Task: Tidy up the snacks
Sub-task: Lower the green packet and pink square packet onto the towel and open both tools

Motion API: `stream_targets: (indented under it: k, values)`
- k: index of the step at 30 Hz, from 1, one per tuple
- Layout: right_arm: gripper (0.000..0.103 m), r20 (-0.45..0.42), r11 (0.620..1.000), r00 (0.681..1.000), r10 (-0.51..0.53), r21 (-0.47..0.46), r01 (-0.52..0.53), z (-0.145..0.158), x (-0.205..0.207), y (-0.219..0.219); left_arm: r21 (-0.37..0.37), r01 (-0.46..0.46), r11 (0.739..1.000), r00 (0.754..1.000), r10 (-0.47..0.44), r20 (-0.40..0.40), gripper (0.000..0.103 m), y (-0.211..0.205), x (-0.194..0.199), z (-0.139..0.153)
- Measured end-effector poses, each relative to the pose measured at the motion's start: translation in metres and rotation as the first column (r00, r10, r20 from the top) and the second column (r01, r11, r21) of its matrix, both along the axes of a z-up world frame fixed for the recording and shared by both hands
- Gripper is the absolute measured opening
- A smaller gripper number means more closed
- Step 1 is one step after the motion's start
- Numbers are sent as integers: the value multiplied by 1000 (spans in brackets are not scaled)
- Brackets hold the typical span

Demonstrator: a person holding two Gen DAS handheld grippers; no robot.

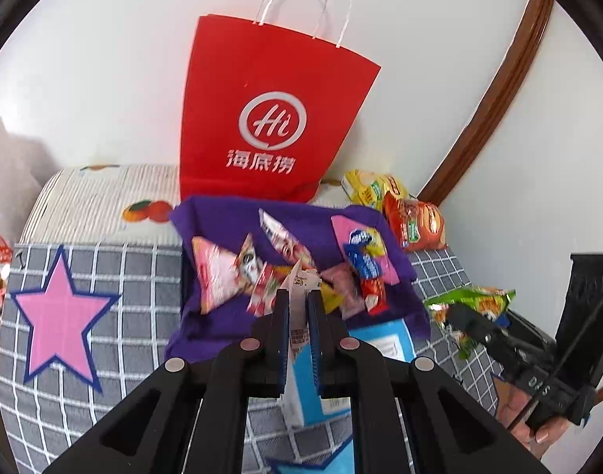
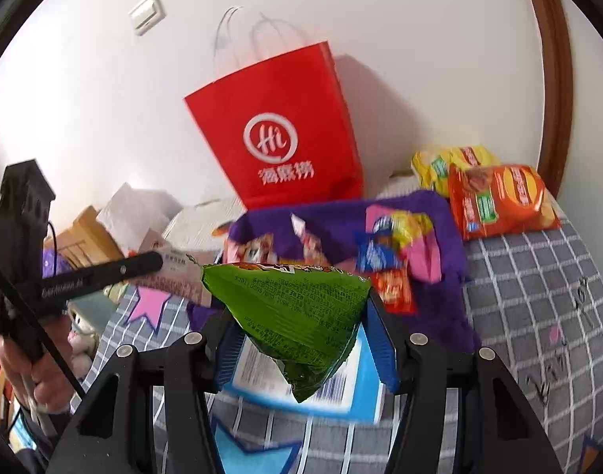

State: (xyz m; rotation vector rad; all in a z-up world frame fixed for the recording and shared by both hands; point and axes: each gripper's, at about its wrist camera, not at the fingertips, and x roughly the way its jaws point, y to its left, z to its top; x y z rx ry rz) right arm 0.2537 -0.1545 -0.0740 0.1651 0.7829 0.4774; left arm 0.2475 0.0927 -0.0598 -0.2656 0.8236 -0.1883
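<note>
My left gripper point(image 1: 299, 300) is shut on a blue and white carton point(image 1: 301, 371), held upright at the near edge of a purple cloth point(image 1: 226, 217). Several small snack packets point(image 1: 222, 272) lie on that cloth. My right gripper point(image 2: 297, 308) is shut on a green snack bag point(image 2: 297, 312), held above a blue and white box point(image 2: 352, 391) by the cloth point(image 2: 427, 205). From the left wrist view the green bag point(image 1: 475, 304) and right gripper show at the right.
A red paper bag point(image 1: 273, 118) stands against the wall behind the cloth. Yellow point(image 2: 451, 162) and orange point(image 2: 502, 201) chip bags lie at the back right. A pink star point(image 1: 60, 312) marks the grey checked cover at left. Clutter point(image 2: 115, 221) sits far left.
</note>
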Motion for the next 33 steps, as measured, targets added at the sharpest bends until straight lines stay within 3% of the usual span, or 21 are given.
stream_targets:
  k: [5,16,26,33]
  values:
    - [56,2,1000,1000,-6,-13,6,0,37,9,-5,10,1000,1000,-10,1,9,-8,26,-1]
    - [56,-68,999,997,21,-34,-23,-34,95,30,-34,9,999,999,-11,-35,9,-17,86,-20]
    - [56,-77,984,997,13,-177,-27,-71,114,45,-41,-4,999,994,0,-109,10,-12,113,-54]
    - [58,-95,978,995,8,-208,-27,-82,120,49,-47,-11,999,990,4,-142,11,-11,118,-65]
